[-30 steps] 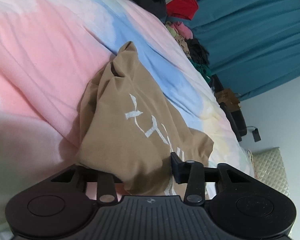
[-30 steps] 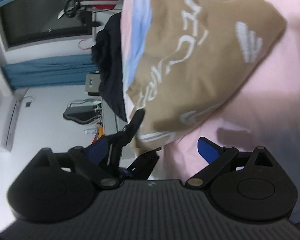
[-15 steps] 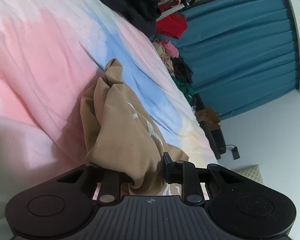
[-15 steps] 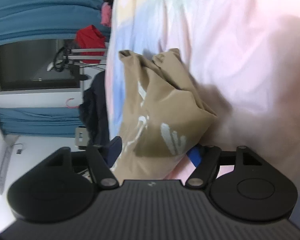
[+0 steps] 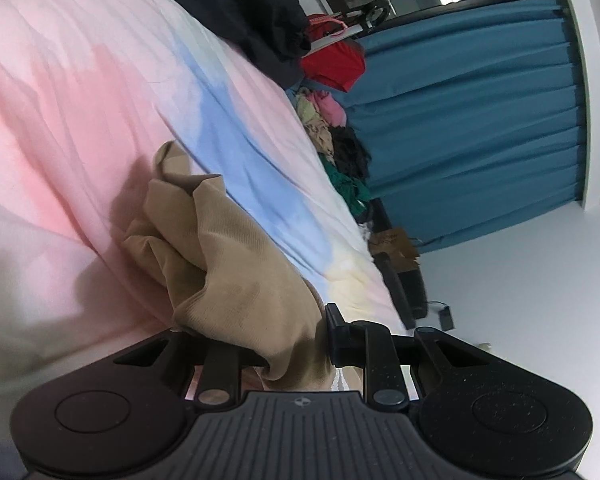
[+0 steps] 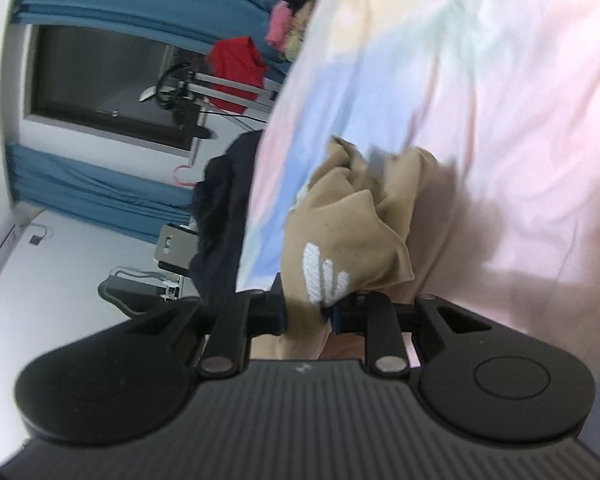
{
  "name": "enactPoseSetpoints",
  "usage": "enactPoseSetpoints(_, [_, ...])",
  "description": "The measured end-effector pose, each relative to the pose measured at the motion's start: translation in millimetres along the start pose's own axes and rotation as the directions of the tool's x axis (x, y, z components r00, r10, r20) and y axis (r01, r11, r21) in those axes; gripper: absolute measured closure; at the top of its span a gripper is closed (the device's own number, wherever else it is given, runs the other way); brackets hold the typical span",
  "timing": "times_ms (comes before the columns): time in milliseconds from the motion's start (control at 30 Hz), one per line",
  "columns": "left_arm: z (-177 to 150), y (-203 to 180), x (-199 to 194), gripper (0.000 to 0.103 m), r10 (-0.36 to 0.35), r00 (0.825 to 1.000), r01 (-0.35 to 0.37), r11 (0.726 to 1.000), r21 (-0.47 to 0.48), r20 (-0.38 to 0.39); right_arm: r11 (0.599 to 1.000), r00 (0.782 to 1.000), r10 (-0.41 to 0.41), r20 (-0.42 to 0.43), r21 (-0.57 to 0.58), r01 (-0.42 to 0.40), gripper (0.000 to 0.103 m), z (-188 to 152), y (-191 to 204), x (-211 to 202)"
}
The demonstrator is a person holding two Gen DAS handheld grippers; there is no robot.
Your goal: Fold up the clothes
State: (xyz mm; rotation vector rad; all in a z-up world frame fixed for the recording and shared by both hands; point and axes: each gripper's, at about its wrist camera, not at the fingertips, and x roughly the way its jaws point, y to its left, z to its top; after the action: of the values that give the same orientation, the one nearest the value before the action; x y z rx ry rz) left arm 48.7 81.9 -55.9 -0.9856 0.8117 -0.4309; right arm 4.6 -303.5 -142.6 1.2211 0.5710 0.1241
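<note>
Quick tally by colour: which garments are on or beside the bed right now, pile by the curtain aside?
Tan: 1, the tan shirt, bunched and clamped by the left gripper and the right gripper
Black: 1, the black garment at the bed's far edge
Red: 1, the red garment beyond it
Total: 3

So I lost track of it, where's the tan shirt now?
The tan shirt is bunched over the pastel bedspread, gripped by both the left gripper and right gripper.
</note>
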Motion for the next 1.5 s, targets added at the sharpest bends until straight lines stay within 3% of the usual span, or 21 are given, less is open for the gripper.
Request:
enactPoseSetpoints(200, [7, -30, -12, 0.078, -0.007, 0.998, 0.006, 1.000, -0.016, -0.060, 0.999, 0.998, 0.045, 0.050, 0.002, -0.045, 0.080, 9, 26, -36])
enactPoseSetpoints(433, [10, -80, 44, 0.078, 0.003, 0.983, 0.000, 1.000, 0.014, -0.184, 0.999, 0.991, 0.013, 0.130, -0.034, -0.008, 0.080, 47, 33, -64])
enactPoseSetpoints(600, [11, -121, 120, 0.078, 0.038, 0.967, -0.021, 0.997, 0.070, -0.253, 0.998, 0.980, -0.040, 0.196, -0.031, 0.047, 0.080, 100, 23, -66])
enactPoseSetpoints(800, [10, -178, 232, 0.078, 0.077, 0.954, -0.034, 0.988, 0.151, -0.289, 0.993, 0.961, -0.119, 0.250, 0.014, 0.120, 0.080, 195, 2, -40])
enactPoseSetpoints(900, [1, -210, 301, 0.078, 0.117, 0.955, -0.054, 0.972, 0.227, -0.274, 0.983, 0.942, -0.174, 0.286, -0.014, 0.186, 0.080, 257, -1, -15])
enactPoseSetpoints(967, [1, -231, 345, 0.078, 0.125, 0.954, -0.065, 0.974, 0.218, -0.272, 0.971, 0.920, -0.217, 0.326, -0.027, 0.238, 0.081, 299, -1, -1])
enactPoseSetpoints(1133, [-1, -275, 424, 0.077, 0.056, 0.976, 0.003, 0.963, 0.270, -0.212, 0.960, 0.885, -0.218, 0.411, -0.075, 0.271, 0.081, 375, 0, 20])
enactPoseSetpoints(1233, [-15, -274, 450, 0.077, 0.060, 0.976, 0.011, 0.946, 0.323, -0.210, 0.955, 0.877, -0.237, 0.417, -0.067, 0.290, 0.081, 387, -28, 25])
enactPoseSetpoints(1300, [-31, -256, 462, 0.077, 0.083, 0.970, 0.014, 0.919, 0.395, -0.228, 0.946, 0.878, -0.270, 0.396, -0.058, 0.318, 0.081, 385, -54, 30])
enactPoseSetpoints(1500, [-79, -183, 455, 0.076, 0.196, 0.938, -0.015, 0.846, 0.533, -0.285, 0.926, 0.887, -0.365, 0.283, 0.008, 0.378, 0.081, 326, -152, 31])
